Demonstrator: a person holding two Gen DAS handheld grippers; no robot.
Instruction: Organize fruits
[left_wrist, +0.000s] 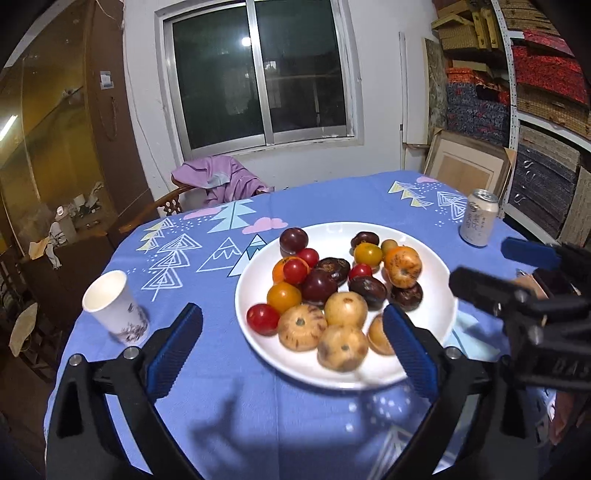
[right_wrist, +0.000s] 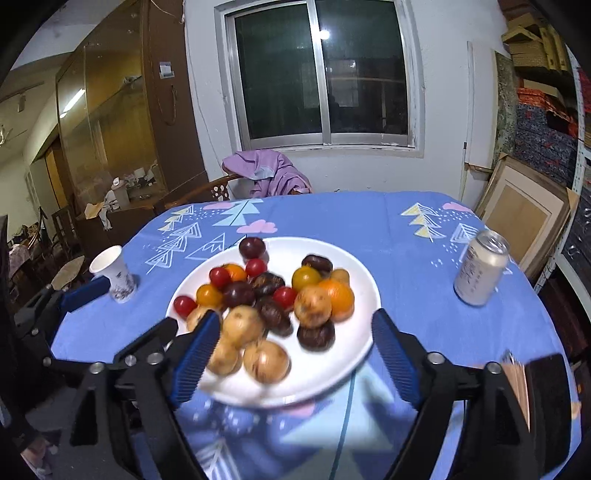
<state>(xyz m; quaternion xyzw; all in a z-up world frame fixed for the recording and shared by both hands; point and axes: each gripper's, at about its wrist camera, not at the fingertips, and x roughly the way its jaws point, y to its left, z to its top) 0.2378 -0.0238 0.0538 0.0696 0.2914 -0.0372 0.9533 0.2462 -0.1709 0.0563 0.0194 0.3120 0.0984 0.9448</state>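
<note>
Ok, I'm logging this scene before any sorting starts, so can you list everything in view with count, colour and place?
plate: one, white, mid-table, holding all the fruit
red tomatoes: four, small, scattered among the fruit
yellow-orange tomatoes: two or three, on the plate
dark purple fruits: about seven, centre and far side of plate
tan round fruits: about five, mostly at the near rim
paper cup: one, white, left of plate
can: one, silver-white, right far side
tablecloth: blue, tree print
chair: one, wooden, purple cloth draped on it, behind table
left gripper: open, empty, near plate edge
right gripper: open, empty, over plate's near edge
</note>
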